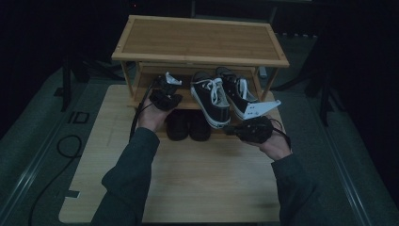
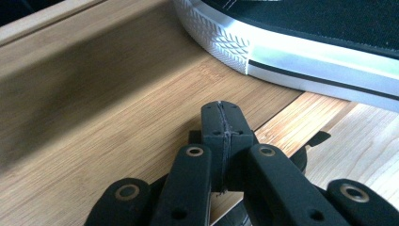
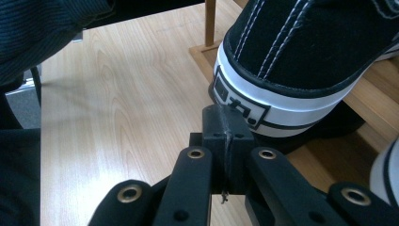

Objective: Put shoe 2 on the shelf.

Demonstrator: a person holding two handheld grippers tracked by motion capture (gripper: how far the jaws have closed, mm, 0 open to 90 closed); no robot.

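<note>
A black-and-white canvas sneaker (image 1: 210,100) lies on the middle shelf of a bamboo shoe rack (image 1: 197,40), its heel jutting over the front edge. A second matching sneaker (image 1: 237,92) sits to its right. My left gripper (image 1: 171,97) hovers over the shelf left of the first sneaker. In the left gripper view its jaws (image 2: 221,120) are shut and empty, a little short of the ribbed white toe (image 2: 226,40). My right gripper (image 1: 229,129) is at that sneaker's heel. Its shut jaws (image 3: 226,125) hold nothing, and they stand right by the heel patch (image 3: 237,101).
A pair of dark shoes (image 1: 188,125) stands on the rack's lowest level under the sneakers. The rack rests on a pale wooden board (image 1: 188,183) set on a grey floor. A black cable (image 1: 68,146) loops on the floor at the left. Dark stands flank the rack.
</note>
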